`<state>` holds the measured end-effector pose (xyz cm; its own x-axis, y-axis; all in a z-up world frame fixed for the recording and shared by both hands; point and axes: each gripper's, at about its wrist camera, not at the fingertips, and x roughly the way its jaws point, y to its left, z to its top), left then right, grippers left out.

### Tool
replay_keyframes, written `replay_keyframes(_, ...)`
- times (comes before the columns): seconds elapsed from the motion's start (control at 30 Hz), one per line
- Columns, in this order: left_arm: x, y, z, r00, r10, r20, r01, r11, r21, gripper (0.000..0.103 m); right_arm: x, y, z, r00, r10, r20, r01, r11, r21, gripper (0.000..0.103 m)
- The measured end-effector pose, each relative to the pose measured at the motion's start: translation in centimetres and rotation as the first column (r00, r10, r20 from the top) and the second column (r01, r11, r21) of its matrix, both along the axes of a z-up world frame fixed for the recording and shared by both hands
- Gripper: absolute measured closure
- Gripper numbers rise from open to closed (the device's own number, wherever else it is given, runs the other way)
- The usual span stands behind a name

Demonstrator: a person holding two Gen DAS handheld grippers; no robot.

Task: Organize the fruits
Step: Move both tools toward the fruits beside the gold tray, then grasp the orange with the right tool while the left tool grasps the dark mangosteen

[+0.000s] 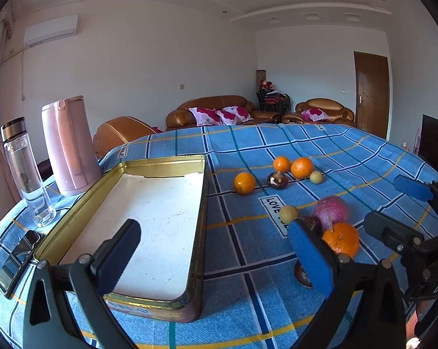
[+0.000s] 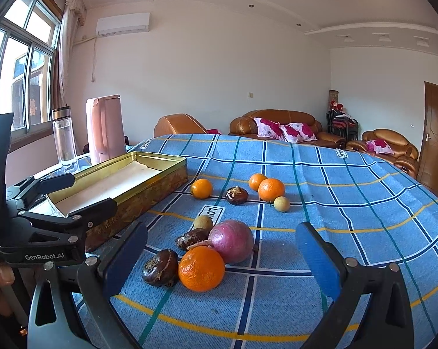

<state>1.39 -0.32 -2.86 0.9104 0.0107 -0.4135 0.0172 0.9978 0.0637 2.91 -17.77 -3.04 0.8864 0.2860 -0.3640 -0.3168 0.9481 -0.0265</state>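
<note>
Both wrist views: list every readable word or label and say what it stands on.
"GenRobot.AI": on the left gripper body.
"LOVE": label on the tablecloth.
"DAS": cut off, on the right gripper body.
Gold characters on the tin box side: too blurred to read.

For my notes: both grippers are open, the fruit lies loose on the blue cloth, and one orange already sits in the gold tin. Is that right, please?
Not quite: the left wrist view shows the gold tin holding no fruit. Every orange is on the blue cloth. The left gripper and right gripper are indeed open.
</note>
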Motion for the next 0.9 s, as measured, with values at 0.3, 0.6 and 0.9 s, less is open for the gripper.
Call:
replay_keyframes(0.3,0.3,-0.9,-0.7,0.999,-0.029,-0.019,0.029,1.0,0.008,0.0,1.8,-0.4,-1.7,0.998,0.017,-0.056,-0.016,1.0,0.025,0.012)
replay_keyframes(0.6,0.3,-1.1,-0.6,0.999,-0.039,-0.023,0.039,0.999,0.002,0.0,3.4,1.1,-3.2,0.966,0.067,-0.252,-0.069,0.998,0.003,0.028)
replay_keyframes(0.9,0.0,-1.6,-0.5,0.996,-0.09,-0.027,0.089,0.996,-0.015,0.0,3.1,1.8,-3.8,0.949,0.138,-0.282,-0.156,0.987,-0.042,0.059)
